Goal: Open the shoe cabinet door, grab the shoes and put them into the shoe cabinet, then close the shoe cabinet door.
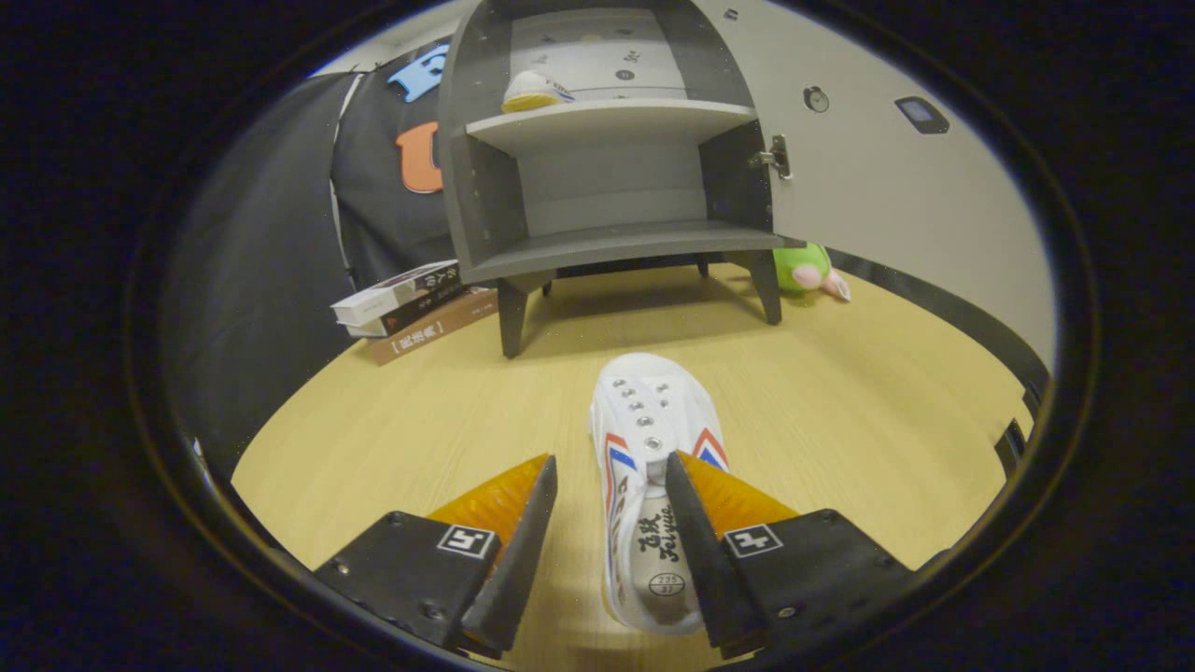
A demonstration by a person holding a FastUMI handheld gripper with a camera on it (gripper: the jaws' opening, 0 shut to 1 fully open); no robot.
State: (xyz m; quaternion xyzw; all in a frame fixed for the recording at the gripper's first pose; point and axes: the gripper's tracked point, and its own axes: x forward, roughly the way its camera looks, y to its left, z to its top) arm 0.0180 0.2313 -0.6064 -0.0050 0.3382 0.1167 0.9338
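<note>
Gripper (611, 471): fingers stood apart, straddling the sneaker's left wall, not pressing.
White sneaker (653, 420): lay on the wooden table (840, 401).
Shoe cabinet (607, 177): door (887, 177) hung open; another shoe (534, 91) sat on the upper shelf.

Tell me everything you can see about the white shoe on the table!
The white shoe looks like a canvas sneaker with metal eyelets, no laces that I can see, and red and blue stripes on its sides. It lies flat on the wooden table, toe pointing toward the open shoe cabinet, heel nearest the camera, printed insole showing. The open gripper straddles it: one finger sits at or over its opening, the other stands apart on the far side. Whether that finger touches the shoe is unclear.
</note>
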